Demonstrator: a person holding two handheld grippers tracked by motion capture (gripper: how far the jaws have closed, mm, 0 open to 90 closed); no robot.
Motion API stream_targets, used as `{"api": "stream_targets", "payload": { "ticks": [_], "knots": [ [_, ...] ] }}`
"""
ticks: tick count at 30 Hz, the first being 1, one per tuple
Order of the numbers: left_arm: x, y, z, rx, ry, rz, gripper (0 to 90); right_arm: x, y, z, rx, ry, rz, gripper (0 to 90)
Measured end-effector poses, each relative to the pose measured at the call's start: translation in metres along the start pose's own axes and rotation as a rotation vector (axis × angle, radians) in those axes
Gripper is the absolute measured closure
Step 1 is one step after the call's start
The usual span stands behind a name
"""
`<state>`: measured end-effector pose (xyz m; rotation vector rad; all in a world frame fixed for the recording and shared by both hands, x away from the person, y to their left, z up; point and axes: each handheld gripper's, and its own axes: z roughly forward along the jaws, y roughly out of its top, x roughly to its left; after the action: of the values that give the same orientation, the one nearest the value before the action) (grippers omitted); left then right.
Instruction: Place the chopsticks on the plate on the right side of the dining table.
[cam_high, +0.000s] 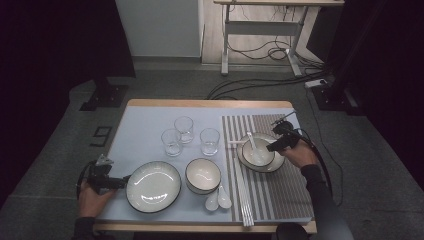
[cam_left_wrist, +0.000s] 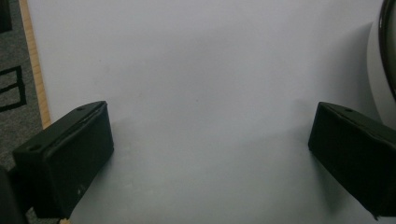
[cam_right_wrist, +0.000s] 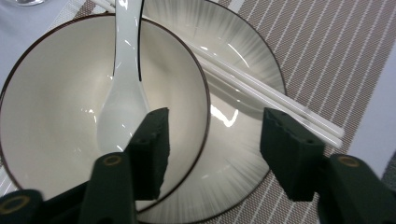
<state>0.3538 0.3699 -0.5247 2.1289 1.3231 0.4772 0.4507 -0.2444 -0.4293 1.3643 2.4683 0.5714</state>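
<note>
At the far left of the bench (cam_high: 150, 112), the left gripper (cam_high: 121, 181) lies low on the pale blue cloth, its jaws spread wide with nothing between them, just beside the large white plate with a dark rim (cam_high: 153, 186). Further right stand three clear drinking glasses (cam_high: 184, 129), and in front of them a white ceramic bowl with a dark rim (cam_high: 203, 175); two white ceramic spoons (cam_high: 218, 199) lie close to it. Then comes the grey striped placemat (cam_high: 280, 195). On it a second white plate (cam_right_wrist: 243, 42) carries a white bowl (cam_right_wrist: 56, 112), and a white ceramic soup spoon (cam_right_wrist: 122, 100) rests inside this bowl, handle leaning on the rim. A pair of white chopsticks (cam_right_wrist: 271, 100) lies across the plate. The right gripper (cam_right_wrist: 212, 149) hangs over the bowl's rim, jaws half spread and holding nothing.
</note>
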Motion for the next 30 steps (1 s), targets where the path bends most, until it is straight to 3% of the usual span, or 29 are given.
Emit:
{"api": "stream_targets", "payload": {
  "ticks": [9, 14, 18, 30],
  "knots": [
    [0.0, 0.0, 0.0, 0.0, -0.001, 0.0, 0.0, 0.004, 0.005, 0.018, 0.022, -0.005, -0.003, 64.7],
    [0.0, 0.0, 0.0, 0.0, -0.001, -0.001, 0.0, 0.002, 0.004, 0.027, 0.049, -0.013, -0.013, 70.5],
    [0.0, 0.0, 0.0, 0.0, -0.001, 0.0, 0.0, 0.002, 0.002, 0.03, 0.048, 0.021, -0.008, 80.4],
    [0.0, 0.0, 0.0, 0.0, -0.001, -0.001, 0.0, -0.008, -0.006, 0.025, 0.06, 0.002, 0.016, 81.5]
  ]
}}
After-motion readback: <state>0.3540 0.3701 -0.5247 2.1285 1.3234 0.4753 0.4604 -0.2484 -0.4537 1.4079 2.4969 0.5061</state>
